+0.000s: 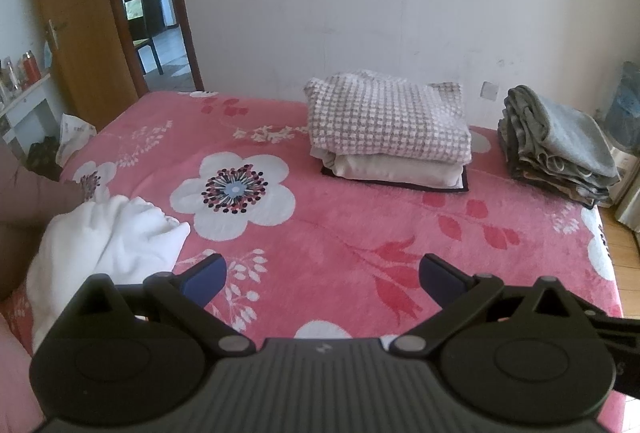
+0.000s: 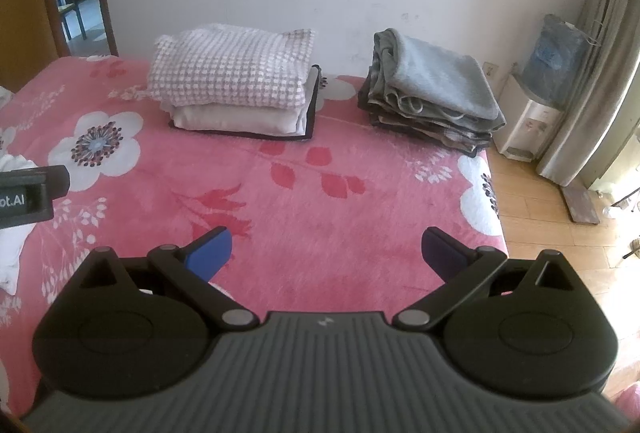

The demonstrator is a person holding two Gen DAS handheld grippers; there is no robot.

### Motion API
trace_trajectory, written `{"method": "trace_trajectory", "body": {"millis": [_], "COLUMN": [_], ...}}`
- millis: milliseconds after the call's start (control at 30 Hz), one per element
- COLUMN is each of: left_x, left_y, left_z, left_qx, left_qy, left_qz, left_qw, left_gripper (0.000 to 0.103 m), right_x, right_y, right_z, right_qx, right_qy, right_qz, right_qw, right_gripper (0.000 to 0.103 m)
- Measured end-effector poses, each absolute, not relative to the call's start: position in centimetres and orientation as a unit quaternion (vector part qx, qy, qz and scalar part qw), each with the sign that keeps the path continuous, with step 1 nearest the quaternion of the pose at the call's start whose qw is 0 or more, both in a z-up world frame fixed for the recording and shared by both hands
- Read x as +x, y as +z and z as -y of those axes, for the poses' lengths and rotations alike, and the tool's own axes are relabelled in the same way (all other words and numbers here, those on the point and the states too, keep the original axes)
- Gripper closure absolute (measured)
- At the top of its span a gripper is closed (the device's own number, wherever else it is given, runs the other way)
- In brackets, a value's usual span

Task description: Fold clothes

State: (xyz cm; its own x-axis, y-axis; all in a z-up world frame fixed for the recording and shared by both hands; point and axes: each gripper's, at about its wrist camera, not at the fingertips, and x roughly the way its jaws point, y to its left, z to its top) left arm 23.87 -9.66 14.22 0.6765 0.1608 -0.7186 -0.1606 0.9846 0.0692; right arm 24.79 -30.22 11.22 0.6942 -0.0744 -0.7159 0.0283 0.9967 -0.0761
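Nearest, both hand-held grippers hover over the pink floral fleece bedspread [image 1: 320,225] with nothing between their fingers: the left gripper [image 1: 322,273] is released, its blue pads spread wide, and the right gripper [image 2: 326,253] is likewise splayed and empty. Just to the left of the left gripper lies a crumpled white soft-cloth garment [image 1: 108,233], unfolded; its near edge is hidden behind the gripper body, so its full outline is probably larger than shown. Farther back, near the wall, sit a folded stack topped by a white-and-grey checked knit [image 1: 386,121] and, to its right, a folded pile of grey clothes [image 1: 556,149] at the bed's corner. The main risk is pinching the plush bedspread along with the garment, dragging both; a grab at one bunched layer would also fold it crooked.
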Motion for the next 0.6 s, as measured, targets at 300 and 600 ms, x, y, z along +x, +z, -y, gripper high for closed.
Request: {"method": "trace_trajectory", "body": {"millis": [300,600], "left_x": [23.85,23.86], "left_y": [14.22,14.05], "left_z": [9.42,9.5], "left_qx": [-0.003,-0.004], "left_qy": [0.086,0.083], "left_qz": [-0.392,-0.395], "left_qw": [0.916,0.915], "left_gripper": [0.0,0.0], "right_x": [24.8,24.84], "right_y": [11.45,11.4], "right_z": [30.01,29.9], "right_qx": [-0.03,-0.033], "right_qy": [-0.031,-0.034], "right_qz": [-0.387,-0.387], "right_qw": [0.921,0.921], "right_gripper": [0.001,0.001]}}
